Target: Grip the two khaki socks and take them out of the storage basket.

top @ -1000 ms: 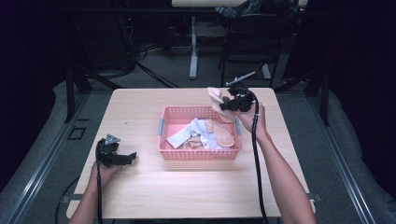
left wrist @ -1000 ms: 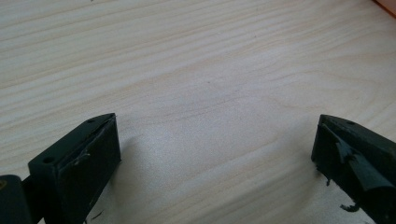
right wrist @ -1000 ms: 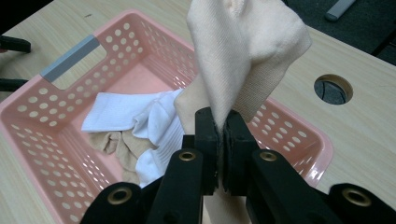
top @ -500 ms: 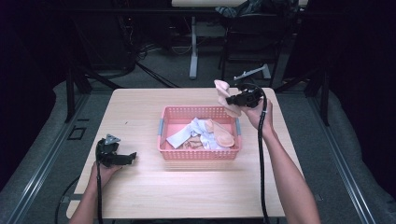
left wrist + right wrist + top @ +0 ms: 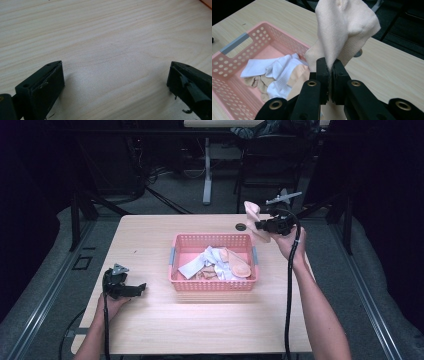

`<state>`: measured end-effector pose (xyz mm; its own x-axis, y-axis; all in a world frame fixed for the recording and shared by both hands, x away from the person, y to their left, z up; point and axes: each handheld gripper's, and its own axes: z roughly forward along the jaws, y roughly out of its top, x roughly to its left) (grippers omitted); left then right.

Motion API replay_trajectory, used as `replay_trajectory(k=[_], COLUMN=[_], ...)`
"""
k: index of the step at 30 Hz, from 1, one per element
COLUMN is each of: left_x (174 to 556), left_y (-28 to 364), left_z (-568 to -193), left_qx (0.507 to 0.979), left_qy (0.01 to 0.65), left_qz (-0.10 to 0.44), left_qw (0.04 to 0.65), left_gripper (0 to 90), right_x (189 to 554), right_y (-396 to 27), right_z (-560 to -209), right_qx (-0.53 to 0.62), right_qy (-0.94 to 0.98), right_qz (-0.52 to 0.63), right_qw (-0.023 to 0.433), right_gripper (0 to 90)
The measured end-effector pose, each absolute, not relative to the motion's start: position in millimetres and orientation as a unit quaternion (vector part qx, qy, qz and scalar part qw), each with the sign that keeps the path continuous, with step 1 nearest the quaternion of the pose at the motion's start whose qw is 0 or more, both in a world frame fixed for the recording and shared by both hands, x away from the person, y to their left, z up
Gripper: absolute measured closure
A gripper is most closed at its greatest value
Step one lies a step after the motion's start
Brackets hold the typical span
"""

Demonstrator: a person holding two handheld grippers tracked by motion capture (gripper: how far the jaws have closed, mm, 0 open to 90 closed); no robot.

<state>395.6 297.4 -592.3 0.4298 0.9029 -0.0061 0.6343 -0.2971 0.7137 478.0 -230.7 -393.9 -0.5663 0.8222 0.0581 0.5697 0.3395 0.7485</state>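
A pink plastic basket (image 5: 176, 256) (image 5: 259, 32) sits at the table's middle with white and peach socks (image 5: 220, 264) (image 5: 279, 71) heaped inside. My right gripper (image 5: 259, 225) (image 5: 330, 66) is shut on a peach sock (image 5: 255, 220) (image 5: 344, 27), held in the air past the basket's far right corner; the sock's loose end folds over above the jaws. My left gripper (image 5: 140, 288) (image 5: 115, 82) rests low over bare wood at the table's left front, open, nothing between its jaws.
The wooden table (image 5: 210, 325) has a small round cable hole (image 5: 241, 227) near its far edge. Dark floor, table legs and cables lie beyond. Bare wood stretches in front of the basket and to both sides.
My right gripper has carried the peach sock up and to the right, away from the basket toward the far right of the table. The left gripper has stayed put.
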Motion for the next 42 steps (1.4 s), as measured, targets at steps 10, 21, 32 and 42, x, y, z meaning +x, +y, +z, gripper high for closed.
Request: replay_trajectory(k=[10,21,32,42], left_x=[395.6,395.8,395.7,395.6], left_y=[297.3,297.1,297.1,297.1], left_z=[-592.2,-592.3,-592.2,-592.2], left_qx=[0.779,0.778,0.778,0.778], left_qy=[0.493,0.495,0.495,0.495], left_qz=[0.204,0.205,0.205,0.205], left_qw=[0.329,0.329,0.328,0.328], left_gripper=[0.9,0.9,0.9,1.0], right_x=[466.1,457.2,458.4,462.7], right_y=[-256.2,-288.3,-298.4,-300.5], right_z=[-402.2,-420.9,-432.6,-446.5], right_qx=[0.446,0.473,0.488,0.500], right_qy=[0.794,0.783,0.780,0.778], right_qz=[0.369,0.361,0.346,0.326], right_qw=[0.186,0.179,0.183,0.193], right_gripper=[85.7,85.5,85.2,84.8])
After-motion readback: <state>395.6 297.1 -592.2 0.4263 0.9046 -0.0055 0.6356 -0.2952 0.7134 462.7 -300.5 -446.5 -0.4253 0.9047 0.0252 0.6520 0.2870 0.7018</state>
